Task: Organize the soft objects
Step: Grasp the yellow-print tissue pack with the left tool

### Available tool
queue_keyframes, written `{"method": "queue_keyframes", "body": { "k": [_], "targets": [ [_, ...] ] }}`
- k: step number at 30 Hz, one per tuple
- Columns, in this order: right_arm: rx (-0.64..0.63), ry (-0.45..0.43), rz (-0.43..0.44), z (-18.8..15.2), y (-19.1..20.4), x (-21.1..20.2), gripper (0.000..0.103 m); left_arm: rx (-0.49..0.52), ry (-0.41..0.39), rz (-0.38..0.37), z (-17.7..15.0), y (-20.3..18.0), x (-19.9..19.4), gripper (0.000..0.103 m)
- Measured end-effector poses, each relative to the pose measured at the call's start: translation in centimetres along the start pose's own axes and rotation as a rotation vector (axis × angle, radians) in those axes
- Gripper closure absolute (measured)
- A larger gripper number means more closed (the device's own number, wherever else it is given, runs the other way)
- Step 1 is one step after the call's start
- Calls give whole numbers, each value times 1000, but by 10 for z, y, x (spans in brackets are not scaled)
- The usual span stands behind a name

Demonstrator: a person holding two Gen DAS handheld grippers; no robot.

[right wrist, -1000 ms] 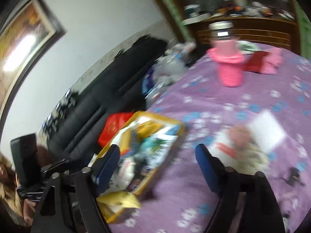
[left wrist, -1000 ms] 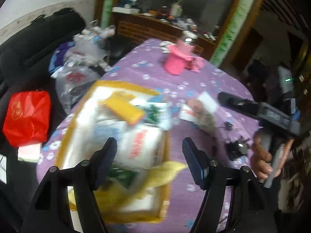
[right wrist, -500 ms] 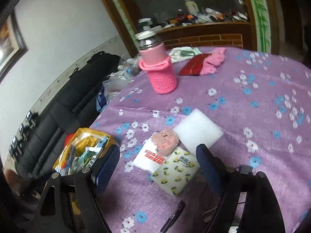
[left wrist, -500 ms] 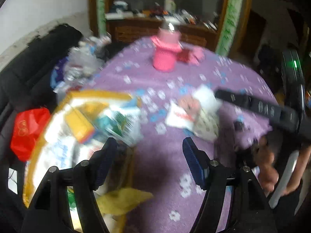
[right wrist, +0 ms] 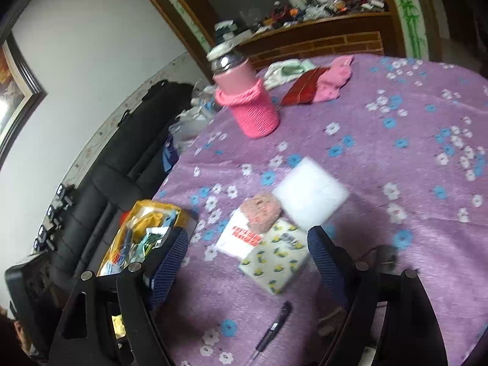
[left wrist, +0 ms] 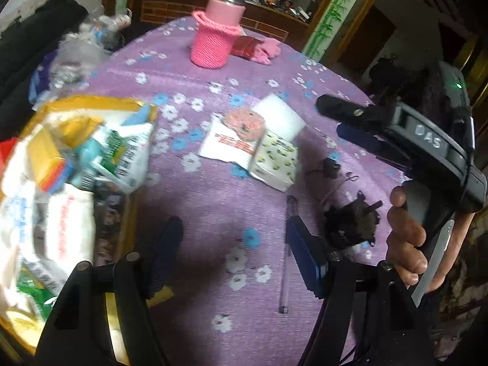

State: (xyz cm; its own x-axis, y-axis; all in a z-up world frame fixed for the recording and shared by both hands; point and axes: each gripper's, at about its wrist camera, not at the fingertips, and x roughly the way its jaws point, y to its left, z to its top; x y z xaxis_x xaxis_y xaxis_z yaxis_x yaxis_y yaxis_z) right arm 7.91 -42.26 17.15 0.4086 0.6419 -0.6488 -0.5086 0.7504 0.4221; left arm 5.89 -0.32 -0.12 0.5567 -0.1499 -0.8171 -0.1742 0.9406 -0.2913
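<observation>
A small pile of soft things lies mid-table on the purple flowered cloth: a pink fluffy puff [left wrist: 244, 120] [right wrist: 262, 212], a white foam pad [left wrist: 279, 116] [right wrist: 309, 193], a white tissue pack with red print [left wrist: 228, 143] [right wrist: 241, 238] and a lemon-print tissue pack [left wrist: 274, 160] [right wrist: 274, 262]. My right gripper [right wrist: 247, 256] [left wrist: 344, 119] hovers open just in front of the pile, above the lemon pack and not touching it. My left gripper [left wrist: 236, 250] is open over bare cloth, short of the pile, with nothing between its fingers.
A yellow box [left wrist: 91, 102] [right wrist: 146, 210] stuffed with packets sits at the table's left edge. A pink knit-sleeved flask [left wrist: 213, 39] [right wrist: 250, 103] and pink cloth [right wrist: 332, 82] stand at the back. A pen [left wrist: 286, 253] [right wrist: 271, 329] and black cable clutter [left wrist: 350, 222] lie near me. A dark sofa is on the left.
The left gripper has swung from over the yellow box to the right, over the cloth. The right gripper has moved toward the soft pile, which now sits between its fingers in view.
</observation>
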Motion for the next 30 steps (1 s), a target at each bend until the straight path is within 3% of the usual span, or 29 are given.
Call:
{"method": "queue_keyframes", "body": {
  "k": [4,8,12,15,18,19,20,22,24,27,30],
  "targets": [
    [23,-12,-23,-2,-13,-11,21,18,55,-22,6,-8,17,34],
    [106,17,-7,-2,-32,-4,21,78,67,5,19,-24,30,34],
    [122,31,4,-2,-33,-3,24,66,57,26,40,-33,43,34],
    [134,5,6,1,-35,-8,24,102,116,-3,49,-49,73,34],
    [179,-17,8,1,-48,-8,24,162,126,12,52,-66,106,34],
    [206,-14,8,0,-52,-7,25,196,121,20,51,-70,115,37],
    [225,-13,7,-1,-55,-6,26,214,125,22,48,-71,123,51],
    [241,-22,5,-3,-57,-5,28,200,79,25,43,-65,121,53],
    [258,-21,7,-6,-57,-2,29,96,88,-61,37,-49,109,53],
    [247,-3,0,-7,-52,4,29,71,86,-47,23,-37,90,53],
    [193,9,-19,-6,-39,8,28,16,106,-99,9,-22,66,53]
  ]
}}
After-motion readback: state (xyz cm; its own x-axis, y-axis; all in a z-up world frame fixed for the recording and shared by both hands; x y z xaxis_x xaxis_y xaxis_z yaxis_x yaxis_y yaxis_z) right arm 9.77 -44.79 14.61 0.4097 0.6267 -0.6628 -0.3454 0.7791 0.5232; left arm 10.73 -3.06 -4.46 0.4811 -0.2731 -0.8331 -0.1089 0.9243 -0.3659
